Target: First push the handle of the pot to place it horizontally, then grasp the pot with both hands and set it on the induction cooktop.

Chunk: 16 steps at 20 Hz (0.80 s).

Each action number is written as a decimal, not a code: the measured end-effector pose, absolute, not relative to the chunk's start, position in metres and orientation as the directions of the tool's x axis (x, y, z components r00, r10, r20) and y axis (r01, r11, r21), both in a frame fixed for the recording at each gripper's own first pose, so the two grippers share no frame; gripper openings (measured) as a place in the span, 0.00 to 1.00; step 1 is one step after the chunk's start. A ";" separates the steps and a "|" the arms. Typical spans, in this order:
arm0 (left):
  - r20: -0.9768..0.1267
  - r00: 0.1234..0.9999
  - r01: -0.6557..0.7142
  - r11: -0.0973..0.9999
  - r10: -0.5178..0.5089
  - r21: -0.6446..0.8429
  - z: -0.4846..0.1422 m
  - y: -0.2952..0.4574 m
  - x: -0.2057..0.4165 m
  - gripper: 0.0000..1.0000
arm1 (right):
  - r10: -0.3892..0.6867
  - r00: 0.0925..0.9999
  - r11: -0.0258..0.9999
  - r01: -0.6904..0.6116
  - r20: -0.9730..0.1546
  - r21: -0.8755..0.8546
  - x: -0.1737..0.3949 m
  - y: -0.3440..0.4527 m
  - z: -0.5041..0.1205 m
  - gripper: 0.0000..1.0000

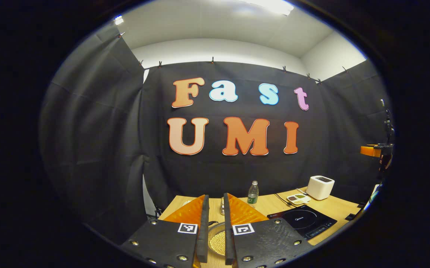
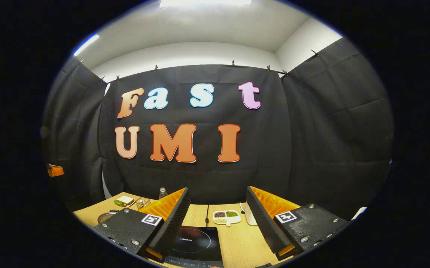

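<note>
- Pale wood tabletop (image 2: pixel 237 242) carries everything; the black induction cooktop (image 2: pixel 196 242) serves as the landmark, lying flat near the front edge.
- The pot (image 1: pixel 217 242) sits to the left of the cooktop, seen through the left claw (image 1: pixel 215 227) as a rim with pale round grains inside. Its handle is hidden, so I cannot tell how it lies.
- The left claw hovers over the pot with its fingers nearly together, a narrow gap between them, gripping nothing.
- The right claw (image 2: pixel 218 219) hangs above the cooktop, spread wide and empty.
- The handle push looks not yet done, as I judge it; the next move calls for lowering a claw beside the handle and nudging it sideways.
- Behind the cooktop stand a sectioned white dish (image 2: pixel 227 217) of beans and a white boxy appliance (image 1: pixel 320 187).
- Behind and left of the cooktop stands a clear bottle (image 1: pixel 253 193), with a sandwich (image 2: pixel 124 201) and a small wire basket (image 2: pixel 143 202) farther left.
- The cooktop's surface is bare, so nothing blocks the landing.
</note>
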<state>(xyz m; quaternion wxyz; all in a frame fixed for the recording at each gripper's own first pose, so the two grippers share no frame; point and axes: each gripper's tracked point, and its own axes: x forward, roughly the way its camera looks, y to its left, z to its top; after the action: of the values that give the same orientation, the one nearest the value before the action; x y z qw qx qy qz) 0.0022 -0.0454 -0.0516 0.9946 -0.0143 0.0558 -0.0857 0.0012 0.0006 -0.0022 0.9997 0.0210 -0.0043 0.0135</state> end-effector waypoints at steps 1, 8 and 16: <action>-0.121 0.978 0.168 0.985 -0.171 -0.038 -0.058 -0.046 0.003 0.10 | 0.033 0.999 0.999 -0.034 0.009 0.041 0.001 0.002 -0.002 0.95; -0.314 0.915 0.242 0.967 -0.254 -0.077 -0.142 -0.082 -0.007 0.04 | 0.023 1.000 0.998 -0.023 0.003 0.052 0.004 -0.001 -0.005 0.95; -0.539 0.758 0.349 0.926 -0.368 -0.142 -0.248 -0.135 -0.041 0.04 | 0.037 0.999 0.998 -0.037 -0.004 0.050 0.002 0.001 -0.010 0.95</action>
<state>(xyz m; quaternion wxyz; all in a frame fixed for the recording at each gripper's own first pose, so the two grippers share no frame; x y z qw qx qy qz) -0.0414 -0.1350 -0.2478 0.9374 -0.0164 0.2907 -0.1910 0.0018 0.0011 -0.0096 0.9995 0.0249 0.0023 0.0186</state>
